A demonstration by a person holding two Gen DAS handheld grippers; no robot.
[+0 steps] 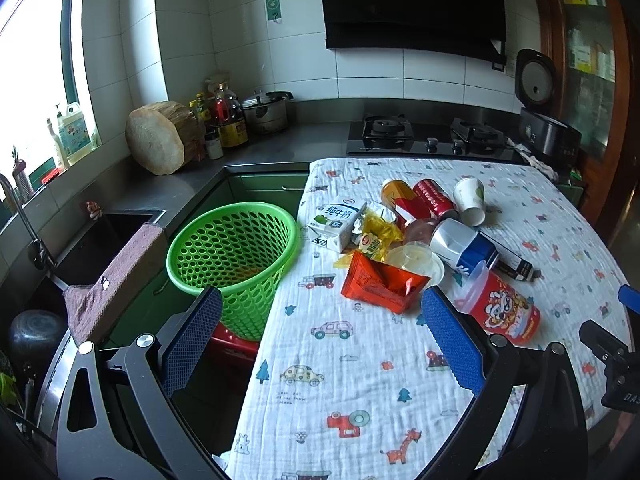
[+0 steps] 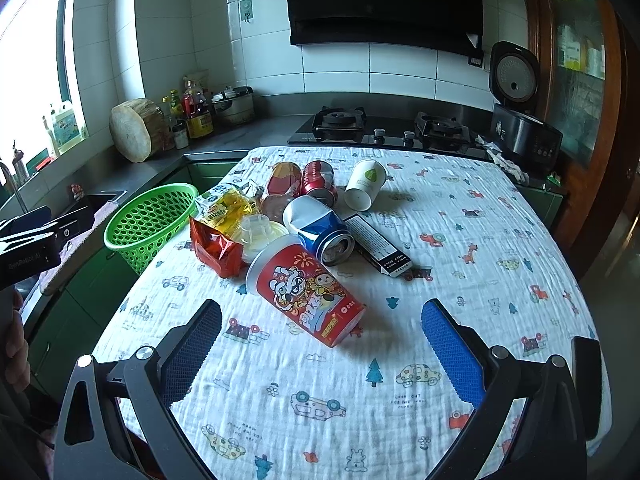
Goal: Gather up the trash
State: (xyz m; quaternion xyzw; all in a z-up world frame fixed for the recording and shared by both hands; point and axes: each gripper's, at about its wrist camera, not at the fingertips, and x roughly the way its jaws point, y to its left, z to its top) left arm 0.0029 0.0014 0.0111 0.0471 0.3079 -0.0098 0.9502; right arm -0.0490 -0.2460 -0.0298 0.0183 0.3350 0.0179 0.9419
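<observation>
Right tool (image 2: 321, 354): spread wide, nothing between its blue pads, hovering low over the cloth-covered counter (image 2: 460, 216)
Nearest trash: the red printed cup (image 2: 308, 292) lay on its side just ahead of the right tool, almost centred between the pads
Cup's long axis: ran diagonally, clear-rimmed mouth up and to the left toward the pile, base down and to the right toward the tool
Pile behind it: crushed blue can (image 2: 320, 224), orange snack bag (image 2: 216, 250) and white paper cup (image 2: 364, 186), all farther off
Left tool (image 1: 322, 338): also spread and empty, set over the counter's left edge, the orange bag just ahead of it
Green basket (image 1: 236, 256): stood off the counter's left edge, empty as far as could be seen, closer to the left tool
Judgement: the right tool looked the nearer one for the red cup; a grip across its body would call for turning the pads square to that diagonal
</observation>
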